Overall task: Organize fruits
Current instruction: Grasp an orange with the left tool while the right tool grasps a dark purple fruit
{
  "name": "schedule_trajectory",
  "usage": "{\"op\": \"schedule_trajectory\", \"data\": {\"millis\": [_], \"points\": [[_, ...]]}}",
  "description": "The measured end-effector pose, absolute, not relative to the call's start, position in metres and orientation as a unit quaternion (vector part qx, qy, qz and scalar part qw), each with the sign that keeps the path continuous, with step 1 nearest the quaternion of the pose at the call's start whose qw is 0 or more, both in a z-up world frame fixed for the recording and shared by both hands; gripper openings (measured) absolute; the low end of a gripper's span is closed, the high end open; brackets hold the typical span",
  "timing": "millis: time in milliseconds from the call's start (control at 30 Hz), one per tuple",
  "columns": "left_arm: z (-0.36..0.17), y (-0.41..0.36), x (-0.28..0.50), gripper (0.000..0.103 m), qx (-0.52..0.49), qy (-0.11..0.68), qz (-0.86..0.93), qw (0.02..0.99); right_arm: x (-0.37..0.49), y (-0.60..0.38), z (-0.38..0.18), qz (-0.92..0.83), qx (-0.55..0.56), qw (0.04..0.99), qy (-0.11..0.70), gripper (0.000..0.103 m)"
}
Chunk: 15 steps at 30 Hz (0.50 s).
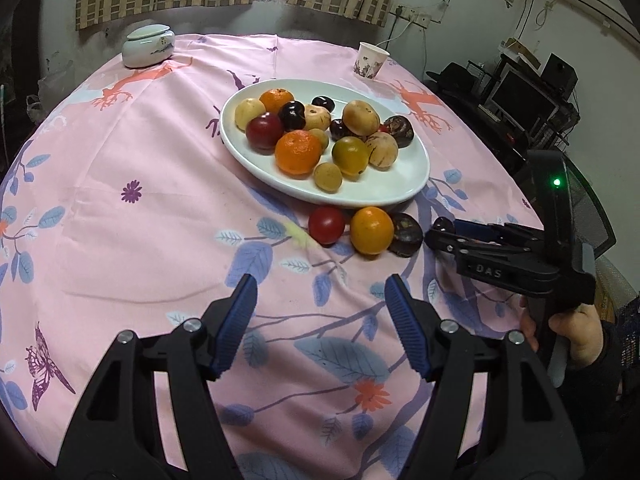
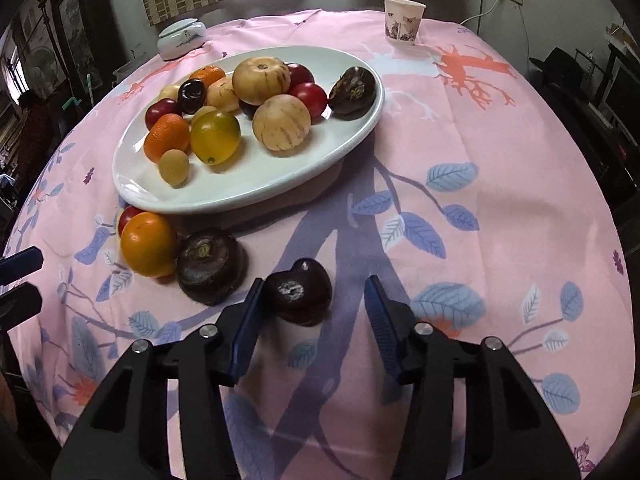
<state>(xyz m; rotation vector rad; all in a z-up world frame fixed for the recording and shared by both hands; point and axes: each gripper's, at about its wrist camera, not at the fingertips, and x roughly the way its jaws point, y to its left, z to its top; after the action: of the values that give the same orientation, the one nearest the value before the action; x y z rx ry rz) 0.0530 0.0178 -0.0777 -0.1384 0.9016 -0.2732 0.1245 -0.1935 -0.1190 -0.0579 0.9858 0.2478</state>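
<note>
Right gripper (image 2: 314, 300): jaws spread, a small dark fruit (image 2: 298, 292) sitting between them on the cloth near the table's near edge. It lies off-centre: touching or nearly touching the left pad, clear gap to the right pad. Not pinched. Roughly round, slightly heart-shaped, no real long axis, so approach angle shouldn't matter much.

Left gripper (image 1: 322, 320): jaws spread, nothing between them, over bare tablecloth (image 1: 140, 240) near the near edge. Loose fruits lie ahead of it and a bit to its right.

Next out, in a row just beside the plate's near rim: red fruit (image 1: 327, 225), orange (image 1: 372, 230), larger dark fruit (image 1: 406, 234). The last is just beside the right gripper's target.

Beyond: white oval plate (image 1: 400, 188) around the table's middle, piled with mixed fruit, free room at its near end.

Far edge: lidded ceramic jar (image 1: 149, 46), paper cup (image 1: 371, 61).

Judgement: right hand is clearly nearer, already straddling the small dark fruit; shift slightly left to centre it, then close. The plate looks the likely destination.
</note>
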Motion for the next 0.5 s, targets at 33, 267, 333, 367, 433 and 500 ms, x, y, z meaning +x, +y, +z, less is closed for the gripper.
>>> {"op": "schedule_trajectory", "data": {"millis": [33, 267, 333, 367, 433, 500], "points": [[-0.078, 0.014, 0.055, 0.068, -0.066, 0.434, -0.135, 0.888, 0.127, -0.191, -0.12, 0.12, -0.036, 0.873, 0.471, 0.044], [-0.083, -0.018, 0.081, 0.068, -0.059, 0.436, -0.154, 0.885, 0.108, -0.189, -0.103, 0.129, -0.023, 0.874, 0.469, 0.031], [-0.09, -0.027, 0.09, 0.063, -0.057, 0.444, -0.16, 0.88, 0.103, -0.199, -0.102, 0.13, -0.004, 0.873, 0.471, 0.031], [-0.094, -0.031, 0.094, 0.054, -0.056, 0.45, -0.16, 0.877, 0.101, -0.204, -0.102, 0.128, 0.004, 0.872, 0.472, 0.031], [-0.102, -0.039, 0.102, 0.042, -0.055, 0.464, -0.164, 0.869, 0.097, -0.214, -0.101, 0.126, 0.018, 0.872, 0.473, 0.031], [-0.107, -0.046, 0.109, 0.041, -0.046, 0.47, -0.156, 0.868, 0.092, -0.223, -0.1, 0.124, 0.03, 0.873, 0.471, 0.031]]}}
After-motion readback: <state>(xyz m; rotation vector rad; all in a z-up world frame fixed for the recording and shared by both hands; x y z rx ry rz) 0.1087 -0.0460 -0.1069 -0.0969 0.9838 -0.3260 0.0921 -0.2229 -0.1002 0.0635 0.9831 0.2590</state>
